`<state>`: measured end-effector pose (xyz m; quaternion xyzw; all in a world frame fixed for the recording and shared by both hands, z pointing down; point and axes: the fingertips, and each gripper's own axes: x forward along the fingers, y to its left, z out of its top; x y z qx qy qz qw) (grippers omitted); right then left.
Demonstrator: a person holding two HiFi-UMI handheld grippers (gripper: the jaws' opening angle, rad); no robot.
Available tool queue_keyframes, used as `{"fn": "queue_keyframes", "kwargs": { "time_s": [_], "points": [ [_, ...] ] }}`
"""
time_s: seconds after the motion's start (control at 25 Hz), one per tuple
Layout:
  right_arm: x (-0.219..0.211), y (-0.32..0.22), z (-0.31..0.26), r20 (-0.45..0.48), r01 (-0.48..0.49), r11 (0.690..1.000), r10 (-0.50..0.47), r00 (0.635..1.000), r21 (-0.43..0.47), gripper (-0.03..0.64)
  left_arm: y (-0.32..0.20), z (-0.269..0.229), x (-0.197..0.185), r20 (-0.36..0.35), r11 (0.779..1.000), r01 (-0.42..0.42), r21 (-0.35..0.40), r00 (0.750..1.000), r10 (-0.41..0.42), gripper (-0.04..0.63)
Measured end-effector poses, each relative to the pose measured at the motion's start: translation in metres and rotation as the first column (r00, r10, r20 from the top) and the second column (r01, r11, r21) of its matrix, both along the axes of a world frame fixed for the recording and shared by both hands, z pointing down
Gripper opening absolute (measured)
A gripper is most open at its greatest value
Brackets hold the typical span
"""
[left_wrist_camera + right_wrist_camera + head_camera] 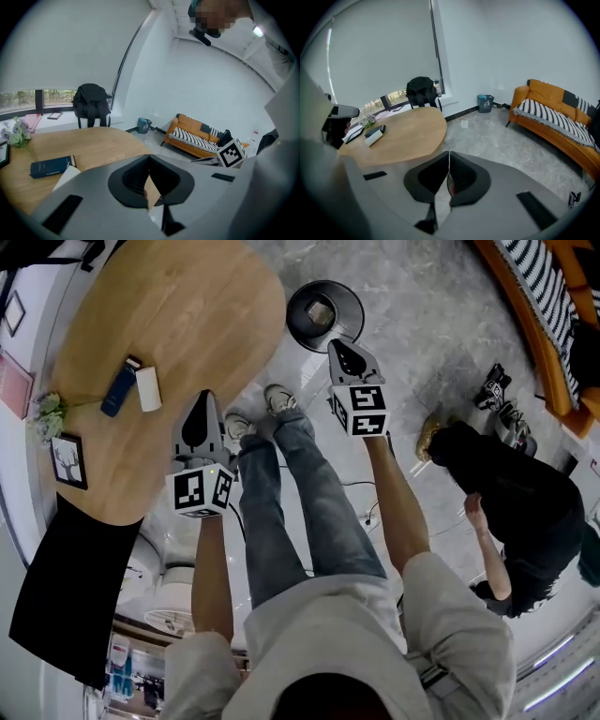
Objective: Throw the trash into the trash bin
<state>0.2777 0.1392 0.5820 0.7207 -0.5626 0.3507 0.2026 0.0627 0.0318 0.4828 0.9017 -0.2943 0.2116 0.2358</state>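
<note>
One scrap (464, 124): pale and lying on the floor at upper centre of the right gripper view, past the table's rounded edge. It is likely trash to collect, and too small to show a long axis.
bin (323, 313): round and dark, at top centre of the head view, with something pale already inside.
right gripper (337, 348): jaws pressed together with nothing between them. Its tip is just beside the bin's lower-right rim and points up the frame.
left gripper (201, 401): jaws also meet at the tips and look empty. It sits over the table's lower edge, left of the legs and well apart from the bin.
key relation: in the right gripper view the scrap lies ahead of the jaws, a little right of their line and far off. The right hand looks the nearer one to both scrap and bin.
table (187, 296): wooden, upper left of the head view, carrying a blue book (118, 390).
teal bin (485, 102): small, against the far wall beside the sofa.
</note>
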Motion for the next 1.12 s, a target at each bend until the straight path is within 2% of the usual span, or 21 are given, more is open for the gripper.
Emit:
{"fn": "queue_keyframes", "kwargs": {
  "time_s": [0.2, 0.36, 0.68, 0.88, 1.12],
  "points": [
    [-0.04, -0.033, -0.018, 0.009, 0.126, 0.991, -0.126, 0.992, 0.047, 0.029, -0.009, -0.009, -0.039, -0.006, 0.996, 0.087, 0.02, 0.996, -0.087, 0.018],
    [-0.082, -0.06, -0.024, 0.017, 0.226, 0.972, -0.228, 0.974, 0.059, 0.029, -0.015, -0.013, -0.08, -0.007, 0.984, 0.175, 0.025, 0.985, -0.174, 0.018],
    [-0.182, -0.106, -0.026, 0.036, 0.424, 0.903, -0.427, 0.903, 0.071, 0.029, -0.022, -0.012, -0.169, -0.004, 0.938, 0.345, 0.033, 0.939, -0.345, 0.018],
    [-0.241, -0.13, -0.026, 0.049, 0.509, 0.857, -0.513, 0.857, 0.076, 0.029, -0.025, -0.012, -0.219, -0.001, 0.905, 0.424, 0.031, 0.906, -0.424, 0.018],
    [-0.294, -0.152, -0.021, 0.057, 0.595, 0.801, -0.599, 0.799, 0.071, 0.029, -0.031, -0.01, -0.261, -0.001, 0.871, 0.491, 0.026, 0.871, -0.492, 0.018]
  ]
}}
